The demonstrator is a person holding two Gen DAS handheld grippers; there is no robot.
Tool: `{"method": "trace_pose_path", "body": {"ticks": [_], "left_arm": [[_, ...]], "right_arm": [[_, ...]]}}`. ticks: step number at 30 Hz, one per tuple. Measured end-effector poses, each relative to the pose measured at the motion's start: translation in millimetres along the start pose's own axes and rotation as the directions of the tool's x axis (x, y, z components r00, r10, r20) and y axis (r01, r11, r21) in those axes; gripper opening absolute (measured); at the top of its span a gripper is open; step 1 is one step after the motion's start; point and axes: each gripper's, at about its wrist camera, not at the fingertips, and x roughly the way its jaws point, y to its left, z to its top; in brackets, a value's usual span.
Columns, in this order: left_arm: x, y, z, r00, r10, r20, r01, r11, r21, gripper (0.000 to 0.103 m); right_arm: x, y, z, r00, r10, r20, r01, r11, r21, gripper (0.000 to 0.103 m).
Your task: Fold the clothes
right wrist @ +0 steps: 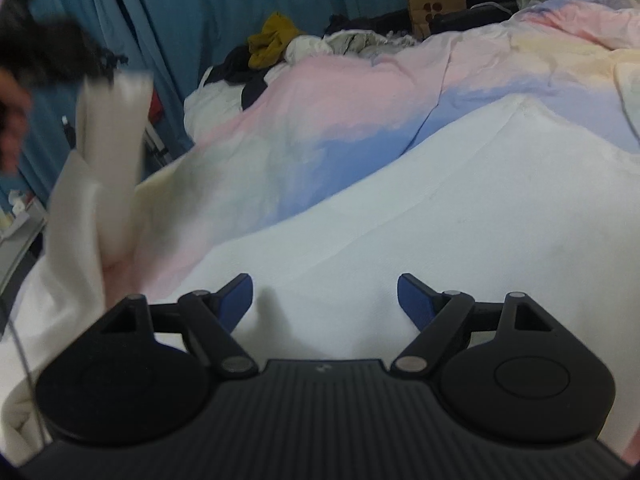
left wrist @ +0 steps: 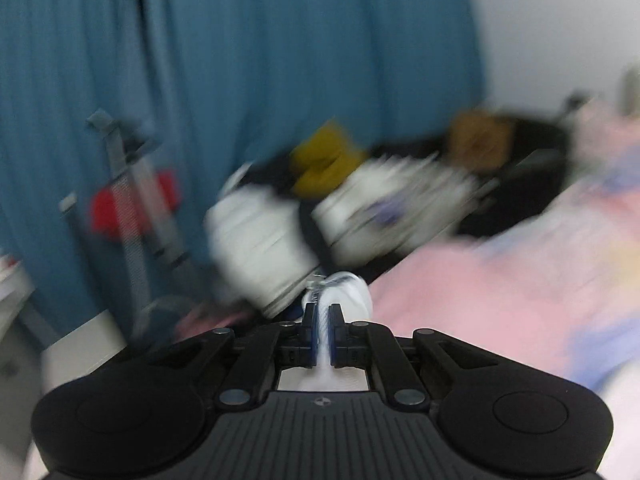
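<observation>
A white garment (right wrist: 460, 216) lies spread on the bed in the right wrist view. My right gripper (right wrist: 325, 300) is open and empty, just above the garment's near part. My left gripper (left wrist: 323, 330) is shut on a bunched white fold of the garment (left wrist: 344, 292) and holds it up; that view is motion-blurred. In the right wrist view the left gripper (right wrist: 44, 52) shows as a dark blur at the upper left, with a lifted strip of the white garment (right wrist: 112, 148) hanging from it.
A pastel pink, blue and yellow duvet (right wrist: 360, 92) covers the bed. A pile of other clothes, with a mustard piece (right wrist: 272, 40), and a brown paper bag (right wrist: 436, 0) lie at the far end. Blue curtains (right wrist: 200, 8) hang behind. A red and grey frame (left wrist: 132, 204) stands left.
</observation>
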Motion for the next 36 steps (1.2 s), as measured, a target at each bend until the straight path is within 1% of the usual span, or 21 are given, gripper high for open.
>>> {"method": "trace_pose_path", "body": {"ticks": [1, 2, 5, 8, 10, 12, 14, 16, 17, 18, 21, 22, 24, 26, 28, 29, 31, 32, 33, 35, 36], "left_arm": [[-15, -10, 10, 0.997, -0.060, 0.049, 0.060, 0.998, 0.007, 0.003], [-29, -20, 19, 0.988, -0.120, 0.097, 0.119, 0.993, 0.017, 0.003], [-41, -53, 24, 0.976, -0.180, 0.127, 0.176, 0.984, 0.042, 0.005], [-33, -74, 6, 0.973, -0.207, 0.101, 0.204, 0.978, 0.037, 0.021], [-22, -82, -13, 0.980, -0.191, 0.062, 0.189, 0.981, 0.042, 0.048], [-20, -82, -31, 0.985, -0.172, 0.025, 0.171, 0.985, 0.033, 0.053], [-19, -69, -52, 0.988, -0.156, -0.007, 0.156, 0.988, -0.001, 0.058], [-32, -47, -78, 0.988, -0.153, -0.009, 0.153, 0.987, -0.050, 0.069], [-39, -36, -91, 0.988, -0.152, -0.010, 0.151, 0.986, -0.074, 0.072], [-50, -23, -106, 0.989, -0.150, -0.018, 0.148, 0.986, -0.079, 0.076], [-63, 21, -152, 0.987, -0.139, -0.075, 0.132, 0.987, -0.089, 0.076], [-68, 29, -166, 0.988, -0.130, -0.087, 0.124, 0.990, -0.072, 0.076], [-69, 39, -181, 0.988, -0.115, -0.106, 0.114, 0.993, -0.010, 0.076], [-63, 41, -186, 0.984, -0.147, -0.103, 0.150, 0.988, 0.023, 0.076], [-49, 30, -180, 0.975, -0.207, -0.081, 0.212, 0.975, 0.062, 0.080], [-39, 17, -177, 0.967, -0.243, -0.080, 0.250, 0.963, 0.101, 0.081], [-18, -9, -170, 0.946, -0.314, -0.084, 0.324, 0.929, 0.179, 0.081], [-7, -25, -169, 0.939, -0.333, -0.091, 0.345, 0.916, 0.207, 0.080], [6, -40, -167, 0.930, -0.352, -0.100, 0.366, 0.904, 0.222, 0.079], [30, -60, -164, 0.912, -0.383, -0.150, 0.408, 0.887, 0.216, 0.078], [43, -70, -162, 0.901, -0.397, -0.174, 0.428, 0.879, 0.212, 0.074]], "right_arm": [[-3, -1, 2, 1.000, 0.000, 0.014, 0.000, 1.000, 0.008, 0.082], [-7, -3, 5, 1.000, 0.000, 0.031, 0.000, 1.000, 0.017, 0.082], [-15, -10, 10, 0.997, -0.007, 0.075, 0.004, 0.999, 0.047, 0.082], [-16, -18, 13, 0.996, 0.010, 0.085, -0.017, 0.996, 0.083, 0.082], [-14, -22, 14, 0.996, 0.034, 0.084, -0.042, 0.994, 0.103, 0.082], [-12, -25, 14, 0.994, 0.063, 0.084, -0.073, 0.990, 0.119, 0.082], [-10, -28, 15, 0.993, 0.083, 0.085, -0.093, 0.987, 0.131, 0.082], [-9, -32, 17, 0.991, 0.101, 0.086, -0.114, 0.981, 0.158, 0.082], [-9, -35, 18, 0.990, 0.111, 0.086, -0.125, 0.977, 0.174, 0.082], [-9, -37, 18, 0.989, 0.118, 0.087, -0.132, 0.973, 0.187, 0.082], [-7, -41, 21, 0.989, 0.131, 0.075, -0.145, 0.963, 0.228, 0.082], [-6, -43, 22, 0.989, 0.136, 0.066, -0.148, 0.958, 0.245, 0.082], [-8, -43, 24, 0.991, 0.124, 0.050, -0.132, 0.956, 0.261, 0.082], [-14, -44, 24, 0.992, 0.112, 0.051, -0.122, 0.954, 0.273, 0.082], [-20, -47, 25, 0.993, 0.099, 0.066, -0.114, 0.955, 0.274, 0.083], [-22, -48, 25, 0.993, 0.092, 0.073, -0.109, 0.955, 0.274, 0.083], [-23, -51, 26, 0.995, 0.060, 0.085, -0.082, 0.959, 0.273, 0.083], [-22, -53, 25, 0.995, 0.055, 0.083, -0.076, 0.958, 0.277, 0.083], [-20, -55, 24, 0.995, 0.053, 0.081, -0.074, 0.957, 0.281, 0.083], [-17, -59, 21, 0.996, 0.049, 0.075, -0.069, 0.955, 0.290, 0.082], [-16, -61, 21, 0.996, 0.049, 0.072, -0.068, 0.953, 0.296, 0.083]]}}
